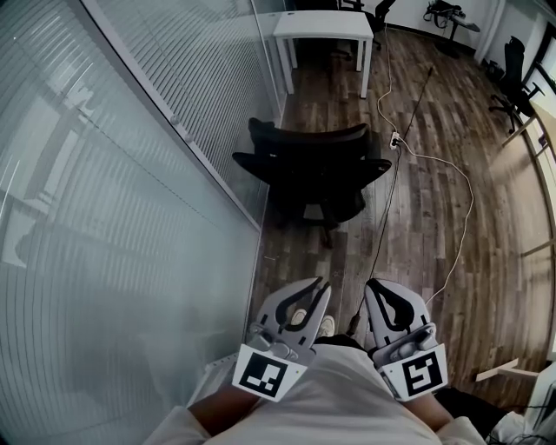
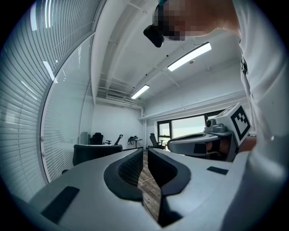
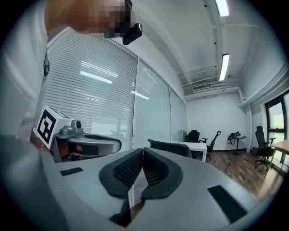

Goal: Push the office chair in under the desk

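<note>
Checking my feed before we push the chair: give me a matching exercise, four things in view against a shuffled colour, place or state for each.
Things:
1. chair
2. desk
3. cable
4. left gripper

Descriptions:
A. white, at the far end of the room
B. shut, empty
C. black, beside the glass wall
D. thin, trailing over the floor

Pairs: 1-C, 2-A, 3-D, 4-B.

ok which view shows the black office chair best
The head view: the black office chair shows whole from above, standing on the wood floor short of the white desk. The left gripper view catches only its backrest at left. The right gripper view shows only the backrest's top above the jaws.
</note>
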The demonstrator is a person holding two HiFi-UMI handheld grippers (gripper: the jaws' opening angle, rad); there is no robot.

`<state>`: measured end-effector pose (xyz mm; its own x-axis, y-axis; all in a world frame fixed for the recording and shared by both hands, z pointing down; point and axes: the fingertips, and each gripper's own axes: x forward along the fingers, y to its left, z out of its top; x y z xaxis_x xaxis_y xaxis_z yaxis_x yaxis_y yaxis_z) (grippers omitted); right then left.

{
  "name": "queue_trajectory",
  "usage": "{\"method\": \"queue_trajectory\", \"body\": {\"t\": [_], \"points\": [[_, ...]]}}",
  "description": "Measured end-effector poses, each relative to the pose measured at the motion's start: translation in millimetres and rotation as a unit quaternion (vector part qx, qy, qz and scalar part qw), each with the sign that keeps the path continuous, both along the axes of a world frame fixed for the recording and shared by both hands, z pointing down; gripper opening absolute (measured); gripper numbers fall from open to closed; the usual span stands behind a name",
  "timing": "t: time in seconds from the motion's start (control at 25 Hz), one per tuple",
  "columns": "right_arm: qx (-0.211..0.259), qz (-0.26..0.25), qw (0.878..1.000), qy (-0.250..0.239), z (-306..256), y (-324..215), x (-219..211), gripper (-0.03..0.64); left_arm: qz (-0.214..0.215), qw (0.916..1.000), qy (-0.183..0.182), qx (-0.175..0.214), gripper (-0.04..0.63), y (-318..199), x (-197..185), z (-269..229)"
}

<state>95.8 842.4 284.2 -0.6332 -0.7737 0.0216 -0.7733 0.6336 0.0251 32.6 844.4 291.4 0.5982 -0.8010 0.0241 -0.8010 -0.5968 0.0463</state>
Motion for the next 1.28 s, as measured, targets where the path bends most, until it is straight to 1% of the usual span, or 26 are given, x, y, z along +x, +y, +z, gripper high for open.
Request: {"method": "queue_trajectory", "body": {"t": [0.08, 0.24, 0.48, 0.64, 0.92, 1.04, 1.28], "points": [[-0.012, 0.007, 1.000, -0.002, 1, 0, 6, 0.031, -0.001, 1.0000, 0.000, -0.001, 0.057, 2, 5, 1], [-0.012, 0.008, 1.000, -0.003, 2, -2, 13, 0.031, -0.006, 1.0000, -0.004, -0.007, 0.058, 1, 8, 5], [-0.011, 0.010, 1.000, -0.005, 4, -9, 18, 0.031, -0.008, 0.9999, -0.005, -0.004, 0.057, -7, 12, 7], [0.000, 0.002, 1.000, 0.015, 8, -15, 19, 0.031, -0.006, 1.0000, -0.004, -0.002, 0.057, -15, 11, 7], [-0.001, 0.002, 1.000, 0.023, 11, -39, 11, 0.031, -0.006, 1.0000, -0.004, -0.001, 0.058, -41, 4, 9], [0.001, 0.001, 1.000, 0.018, 10, -53, 6, 0.031, -0.002, 1.0000, -0.003, -0.002, 0.058, -55, 2, 10], [-0.003, 0.016, 1.000, 0.005, 5, -81, -3, 0.031, 0.005, 1.0000, 0.002, -0.006, 0.058, -84, -5, 10]]}}
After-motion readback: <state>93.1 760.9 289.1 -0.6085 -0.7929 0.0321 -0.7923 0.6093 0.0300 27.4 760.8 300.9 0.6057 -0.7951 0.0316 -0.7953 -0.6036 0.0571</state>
